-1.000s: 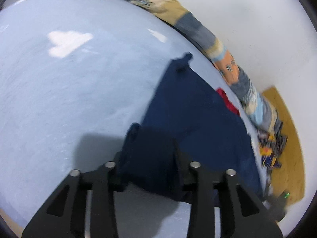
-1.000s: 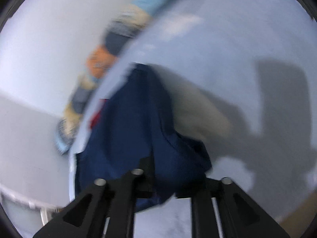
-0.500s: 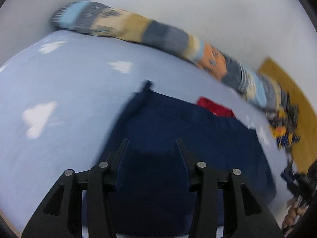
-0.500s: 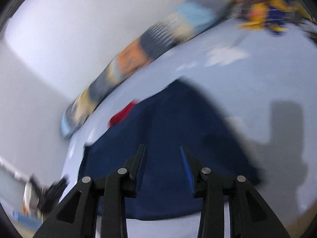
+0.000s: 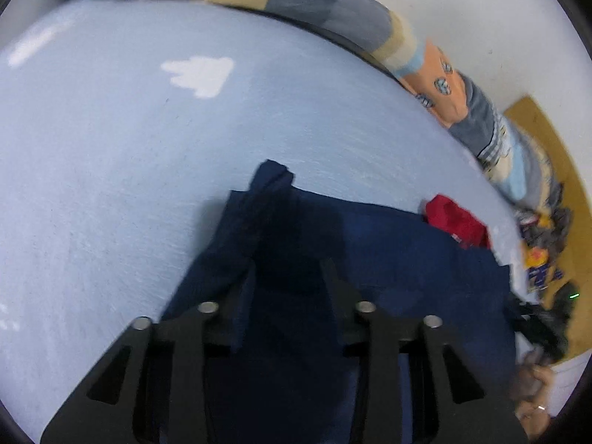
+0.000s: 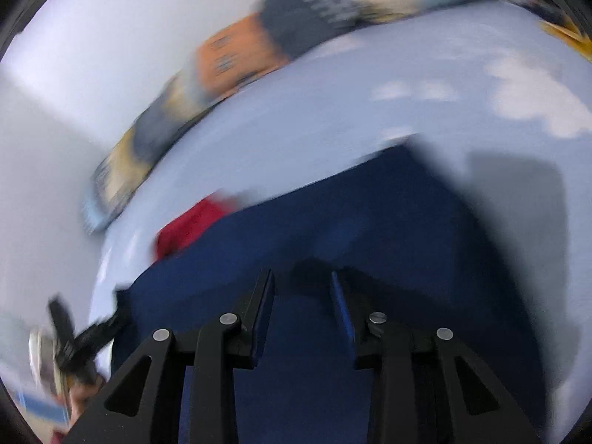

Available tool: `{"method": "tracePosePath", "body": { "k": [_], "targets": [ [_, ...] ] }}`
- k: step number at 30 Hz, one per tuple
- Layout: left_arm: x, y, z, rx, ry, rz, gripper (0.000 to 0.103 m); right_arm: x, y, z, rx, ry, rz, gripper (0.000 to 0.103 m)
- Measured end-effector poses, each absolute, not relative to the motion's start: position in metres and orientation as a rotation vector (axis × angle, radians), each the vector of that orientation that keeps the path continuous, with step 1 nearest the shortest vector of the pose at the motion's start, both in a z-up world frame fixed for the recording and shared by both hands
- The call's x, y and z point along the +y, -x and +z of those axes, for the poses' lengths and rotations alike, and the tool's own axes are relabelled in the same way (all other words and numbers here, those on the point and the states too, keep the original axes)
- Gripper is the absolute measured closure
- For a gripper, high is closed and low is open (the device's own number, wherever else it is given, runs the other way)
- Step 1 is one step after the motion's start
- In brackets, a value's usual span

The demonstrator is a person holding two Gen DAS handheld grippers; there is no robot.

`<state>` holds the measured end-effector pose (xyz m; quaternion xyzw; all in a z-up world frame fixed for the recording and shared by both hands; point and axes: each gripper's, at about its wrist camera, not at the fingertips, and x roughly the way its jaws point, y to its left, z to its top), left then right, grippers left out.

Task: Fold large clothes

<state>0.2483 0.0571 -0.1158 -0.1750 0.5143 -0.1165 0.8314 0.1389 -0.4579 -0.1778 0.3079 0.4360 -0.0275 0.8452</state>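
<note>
On blue bedsheet [image 5: 111, 148], navy garment [image 5: 407, 251] lying crosswise

A matt, soft dark navy cloth garment [image 5: 388, 259] is seen spread on a pale blue bed sheet [image 5: 129, 166] of finely brushed, dull fabric. Matt black plastic fingers [image 5: 244, 296] with small shiny metal pins are shown. A patchwork quilted cloth roll [image 5: 333, 11] is seen at upper right.
</note>
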Motion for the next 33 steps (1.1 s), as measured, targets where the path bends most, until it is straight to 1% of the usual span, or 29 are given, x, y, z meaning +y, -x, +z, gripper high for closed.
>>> {"method": "tracePosePath", "body": {
  "k": [1, 2, 3, 4, 6, 8, 9, 10, 11, 14, 16, 17, 19, 23, 24, 25, 28, 31, 32, 33],
  "targets": [
    [0.059, -0.246, -0.117, 1.093, 0.376, -0.249, 0.081, -0.469, -0.136, -0.179, 0.929, -0.641, -0.096, 0.086],
    [0.061, -0.245, -0.116, 1.093, 0.381, -0.253, 0.081, -0.476, -0.133, -0.18, 0.945, -0.641, -0.115, 0.089],
    [0.06, -0.242, -0.113, 1.089, 0.375, -0.248, 0.081, -0.477, -0.13, -0.176, 0.942, -0.63, -0.121, 0.088],
    [0.059, -0.237, -0.107, 1.078, 0.366, -0.241, 0.08, -0.472, -0.124, -0.167, 0.923, -0.583, -0.119, 0.084],
    [0.051, -0.224, -0.094, 1.044, 0.336, -0.238, 0.074, -0.449, -0.113, -0.146, 0.911, -0.438, -0.1, 0.084],
    [0.031, -0.205, -0.077, 1.009, 0.225, -0.234, 0.055, -0.422, -0.104, -0.133, 0.912, -0.359, -0.045, 0.081],
    [0.023, -0.199, -0.072, 0.993, 0.186, -0.243, 0.05, -0.402, -0.099, -0.128, 0.925, -0.313, 0.007, 0.079],
    [0.011, -0.188, -0.066, 0.979, 0.114, -0.242, 0.039, -0.386, -0.096, -0.126, 0.94, -0.272, 0.061, 0.078],
    [0.0, -0.185, -0.064, 0.973, 0.044, -0.228, 0.037, -0.368, -0.093, -0.125, 0.955, -0.236, 0.109, 0.077],
    [-0.022, -0.174, -0.073, 0.975, -0.16, -0.201, 0.037, -0.32, -0.09, -0.139, 1.024, -0.184, 0.247, 0.077],
    [-0.027, -0.183, -0.092, 1.03, -0.259, -0.145, 0.037, -0.31, -0.096, -0.15, 1.052, -0.119, 0.233, 0.077],
    [-0.021, -0.186, -0.101, 1.065, -0.266, -0.129, 0.034, -0.313, -0.098, -0.155, 1.069, -0.106, 0.22, 0.077],
    [-0.004, -0.187, -0.103, 1.074, -0.218, -0.126, 0.033, -0.33, -0.102, -0.157, 1.082, -0.142, 0.19, 0.079],
    [0.02, -0.192, -0.086, 1.054, -0.117, -0.109, 0.034, -0.377, -0.118, -0.157, 1.1, -0.145, -0.002, 0.079],
    [0.021, -0.197, -0.081, 1.044, -0.089, -0.119, 0.034, -0.385, -0.123, -0.153, 1.099, -0.143, -0.049, 0.078],
    [0.019, -0.202, -0.077, 1.038, -0.073, -0.127, 0.034, -0.389, -0.129, -0.146, 1.084, -0.15, -0.065, 0.074],
    [0.001, -0.228, -0.075, 1.033, -0.076, -0.138, 0.033, -0.394, -0.154, -0.134, 1.045, -0.204, -0.057, 0.074],
    [-0.015, -0.252, -0.097, 1.093, -0.115, -0.111, 0.033, -0.41, -0.182, -0.151, 1.1, -0.279, -0.095, 0.074],
    [-0.015, -0.256, -0.104, 1.11, -0.123, -0.096, 0.026, -0.421, -0.186, -0.158, 1.119, -0.318, -0.111, 0.074],
    [-0.01, -0.259, -0.109, 1.125, -0.099, -0.087, 0.022, -0.429, -0.187, -0.163, 1.129, -0.354, -0.127, 0.075]
  ]
}}
